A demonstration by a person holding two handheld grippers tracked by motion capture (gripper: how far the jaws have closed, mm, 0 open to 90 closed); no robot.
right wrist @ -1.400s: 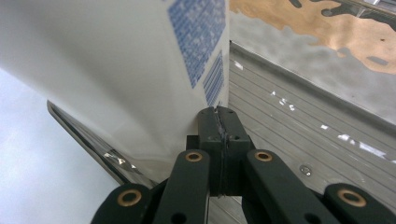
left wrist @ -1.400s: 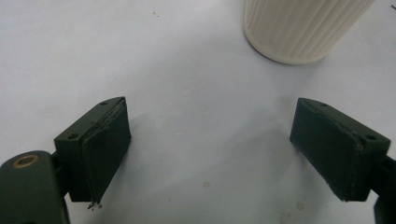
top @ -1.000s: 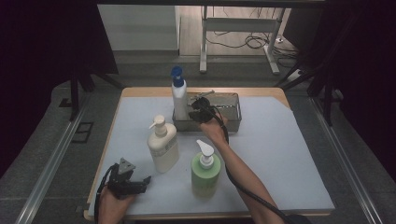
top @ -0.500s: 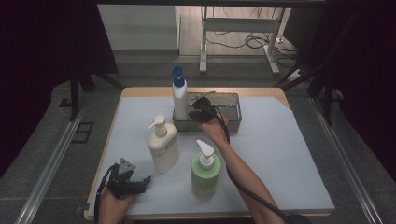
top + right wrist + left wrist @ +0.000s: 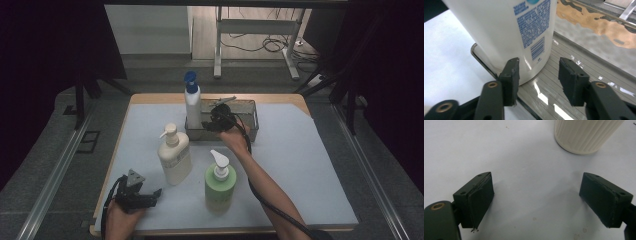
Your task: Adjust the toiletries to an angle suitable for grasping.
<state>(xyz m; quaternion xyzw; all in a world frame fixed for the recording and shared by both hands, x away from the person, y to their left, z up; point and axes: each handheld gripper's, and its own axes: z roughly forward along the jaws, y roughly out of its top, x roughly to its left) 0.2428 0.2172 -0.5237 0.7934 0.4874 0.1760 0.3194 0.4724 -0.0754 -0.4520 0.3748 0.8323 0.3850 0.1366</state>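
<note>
A white bottle with a blue pump [image 5: 192, 107] [image 5: 509, 32] stands upright in the left end of a metal tray [image 5: 245, 131] [image 5: 579, 57] at the back of the table. My right gripper [image 5: 216, 122] [image 5: 539, 75] is open just beside the bottle's base, inside the tray, with nothing between its fingers. A cream pump bottle [image 5: 174, 156] [image 5: 584, 133] and a green pump bottle [image 5: 220, 182] stand on the white table mat. My left gripper [image 5: 150, 196] [image 5: 536, 202] rests open near the front left corner, empty, pointing toward the cream bottle.
The white mat [image 5: 300, 165] covers a wooden table; its right half is bare. Dark curtains hang at both sides, and a metal stand with cables [image 5: 260, 35] sits on the floor beyond the table.
</note>
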